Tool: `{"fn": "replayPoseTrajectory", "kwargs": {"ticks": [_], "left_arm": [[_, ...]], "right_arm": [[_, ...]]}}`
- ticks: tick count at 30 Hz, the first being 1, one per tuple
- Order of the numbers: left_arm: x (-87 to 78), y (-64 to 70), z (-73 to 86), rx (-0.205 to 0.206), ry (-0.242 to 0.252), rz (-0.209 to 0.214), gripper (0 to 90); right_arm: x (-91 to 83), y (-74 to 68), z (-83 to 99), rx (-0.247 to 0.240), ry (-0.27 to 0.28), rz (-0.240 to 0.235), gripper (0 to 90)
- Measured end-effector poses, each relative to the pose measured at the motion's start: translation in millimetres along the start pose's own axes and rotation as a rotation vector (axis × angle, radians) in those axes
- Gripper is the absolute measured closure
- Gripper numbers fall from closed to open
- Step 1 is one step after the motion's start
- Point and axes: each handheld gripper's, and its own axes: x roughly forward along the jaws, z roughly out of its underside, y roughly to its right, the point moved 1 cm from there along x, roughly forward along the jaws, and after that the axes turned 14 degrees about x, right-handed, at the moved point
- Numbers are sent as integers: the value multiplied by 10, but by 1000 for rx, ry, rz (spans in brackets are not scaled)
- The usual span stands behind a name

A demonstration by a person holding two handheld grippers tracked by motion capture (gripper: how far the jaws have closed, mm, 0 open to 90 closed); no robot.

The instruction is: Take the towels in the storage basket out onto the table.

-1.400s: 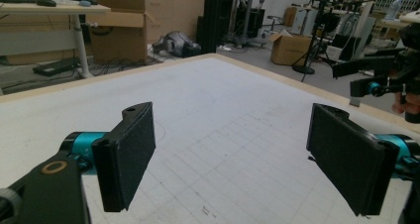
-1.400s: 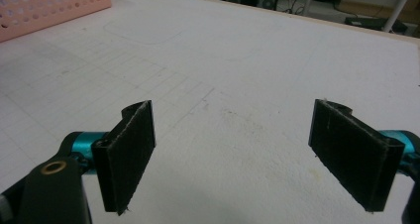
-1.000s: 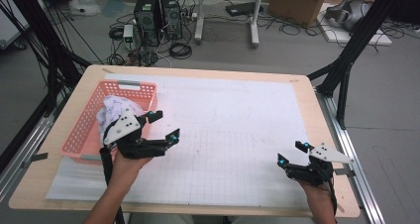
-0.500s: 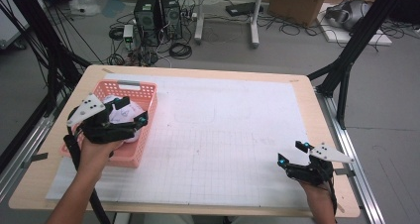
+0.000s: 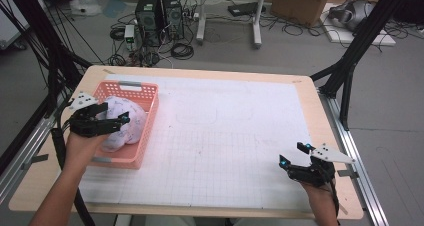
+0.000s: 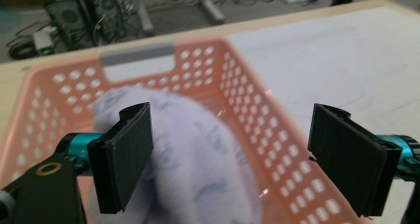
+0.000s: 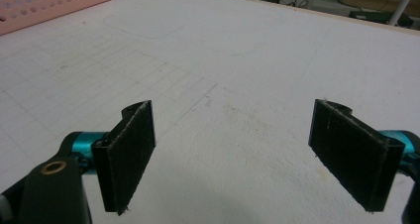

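A pink perforated basket [image 5: 151,117] stands at the table's left side and holds a bundle of white cloth with a blue print [image 5: 125,126]. My left gripper [image 5: 114,119] hovers over the basket's near left part, open, above the cloth. In the left gripper view the cloth [image 6: 198,159] lies below and between the spread jaws of the left gripper [image 6: 233,157], with the basket wall [image 6: 257,130] beyond. My right gripper [image 5: 292,155] rests low at the table's front right, open and holding nothing. The right gripper [image 7: 233,154] faces bare gridded mat [image 7: 237,85].
A white gridded mat [image 5: 225,131] covers the wooden table [image 5: 320,116]. Black frame struts [image 5: 350,61] rise at the table's right and left edges. The floor behind holds computer towers [image 5: 157,16], cables and cardboard boxes. The basket's corner [image 7: 44,6] shows far left in the right gripper view.
My left gripper has swung left from the mat beside the basket to a spot over the basket and cloth. The right gripper has stayed in place, open.
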Motion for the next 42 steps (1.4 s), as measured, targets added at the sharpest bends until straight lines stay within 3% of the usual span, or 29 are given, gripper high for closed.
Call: {"fn": "replayPoseTrajectory", "kwargs": {"ticks": [4, 7, 8, 9, 12, 15, 16, 18, 20, 25, 31, 36, 42], "left_arm": [[100, -85, 118, -15, -107, -48, 184], [183, -134, 135, -43, -163, -44, 195], [183, -134, 135, -43, -163, -44, 193], [258, -142, 137, -33, -210, -31, 181], [345, -147, 147, -28, -254, -42, 162], [509, -156, 205, -28, -336, -55, 108], [509, -156, 205, -28, -336, -55, 107], [605, -174, 267, -27, -398, -61, 95], [639, -192, 289, -32, -405, -52, 60], [683, -205, 326, -20, -422, -49, 70], [660, -220, 355, -35, -410, -51, 254], [611, -237, 333, -74, -359, -44, 439], [527, -278, 310, -135, -264, -38, 535]], "right_arm": [[7, 3, 0, 2, 1, 1, 169], [15, -4, 2, 3, -2, -1, 169], [19, -3, 2, -2, -2, -1, 169], [22, -5, 3, -1, -5, -2, 169], [30, -13, 4, -2, -7, -4, 169], [34, -12, 6, -1, -7, -4, 169], [33, -11, 6, -1, -8, -4, 169], [32, -6, 8, 1, -7, -4, 169], [29, -4, 10, 5, -8, -3, 169], [31, -1, 11, 6, -10, -2, 169], [32, 0, 12, 7, -11, -3, 169], [41, -2, 11, 6, -14, -2, 169], [29, 10, 8, 10, -8, 1, 169]]}}
